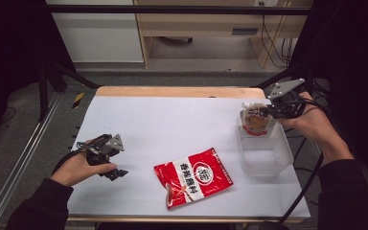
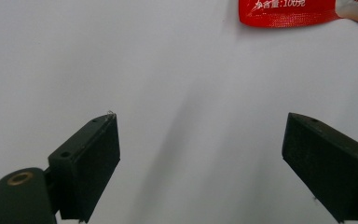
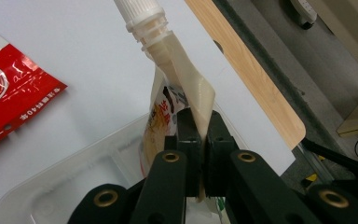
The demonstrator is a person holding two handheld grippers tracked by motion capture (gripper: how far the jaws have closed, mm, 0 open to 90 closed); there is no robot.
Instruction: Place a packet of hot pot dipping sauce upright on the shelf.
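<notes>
My right gripper point(image 3: 199, 140) was clamped on the spout pouch point(image 1: 256, 117) over the clear tub point(image 1: 268, 160) — prob. to drop it in. Left gripper point(image 2: 200, 154) idle, jaws apart, w/ red packet point(image 1: 192, 176) left of tub.

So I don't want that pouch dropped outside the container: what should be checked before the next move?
1. Right gripper clamped on the spouted pouch: ok.
2. Pouch above the clear container: ok.
3. Pouch bottom past the container rim: cannot tell.
4. Container free of other items: ok.
5. Left gripper open, holding nothing, away from the drop: ok.
6. Red packet lying flat on the table, clear of the container: ok.
</notes>
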